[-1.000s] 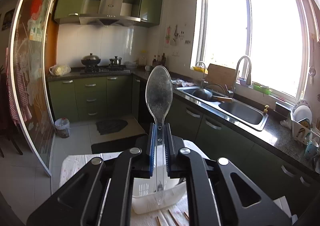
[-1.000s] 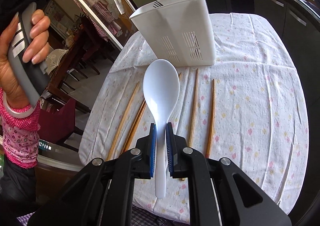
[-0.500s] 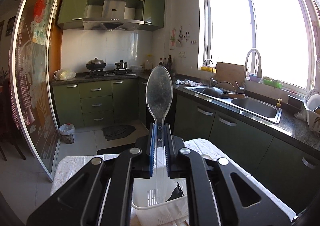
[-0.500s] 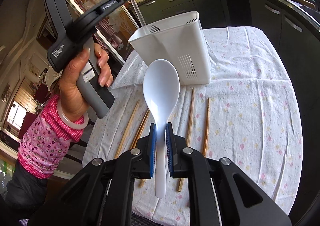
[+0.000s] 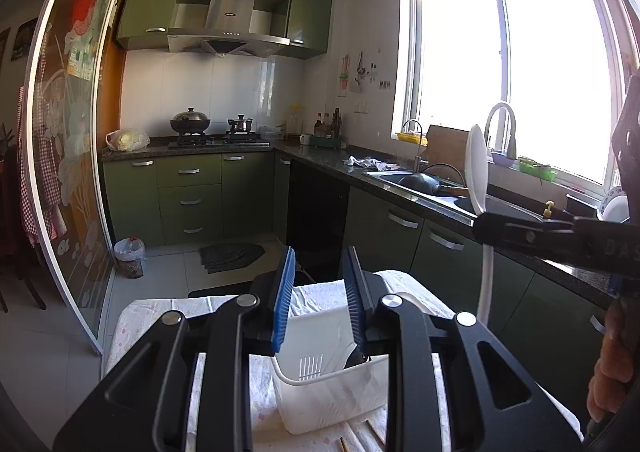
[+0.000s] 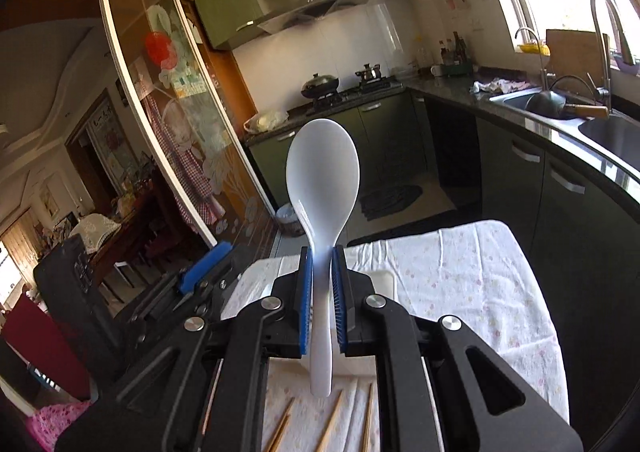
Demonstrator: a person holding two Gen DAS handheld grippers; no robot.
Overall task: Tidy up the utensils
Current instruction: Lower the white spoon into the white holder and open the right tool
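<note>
Biggest first: table under a white floral tablecloth [image 6: 480,292], with a white slotted plastic utensil caddy [image 5: 332,400] parked in the middle of it. Everything below placed relative to that caddy.

Left gripper [image 5: 319,264] hovering right above the caddy, blue pads spread apart, nothing between them. Right gripper [image 6: 321,256] off to the caddy's right side, pads pinched tight on the neck of a white plastic rice spoon [image 6: 322,180]. Spoon held upright in the air, bowl up, handle tip pointing down near the caddy rim, not inside yet. Several wooden chopsticks [image 6: 330,428] flat on the cloth on the near side of the caddy. Something dark already inside the caddy, too hidden to name.

Possible trouble: two grippers crowding the same opening, so an easy knock between them. Handle tip catching the rim on the way down and tipping the light caddy. Smooth plastic neck twisting in the pads.

Writing: only "DAS" readable on the right gripper's side from the left view, rest cut off. Logo on the range hood too small to read.
</note>
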